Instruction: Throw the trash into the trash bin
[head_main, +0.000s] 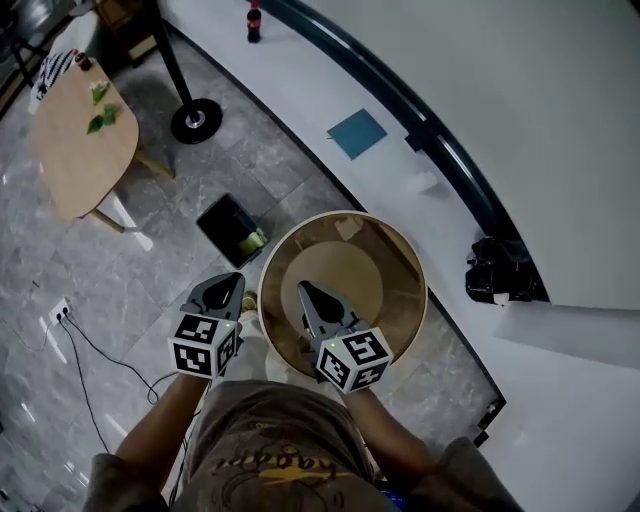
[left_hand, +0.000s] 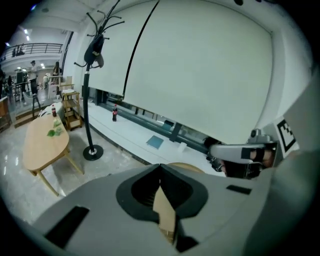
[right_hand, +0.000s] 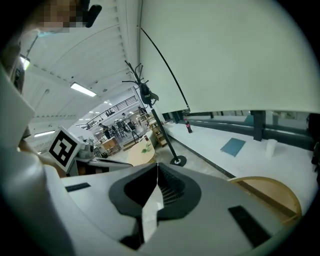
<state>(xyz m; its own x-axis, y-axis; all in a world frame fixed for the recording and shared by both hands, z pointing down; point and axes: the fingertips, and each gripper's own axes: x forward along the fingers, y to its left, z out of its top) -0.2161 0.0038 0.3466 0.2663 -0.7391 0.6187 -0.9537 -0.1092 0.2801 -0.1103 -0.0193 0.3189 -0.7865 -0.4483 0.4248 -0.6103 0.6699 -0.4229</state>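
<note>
Left gripper and right gripper: fingers clenched — 2 pale slivers between them (unidentifiable); bin partly hidden.

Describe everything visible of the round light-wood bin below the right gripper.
The round light-wood bin stands upright and open-topped on the grey stone floor, beside the white ledge. Pale rim, darker brown inner wall, lighter round bottom; a small pale scrap shows inside at the far wall. The right gripper hangs over its opening; the left gripper is outside its left rim.
</note>
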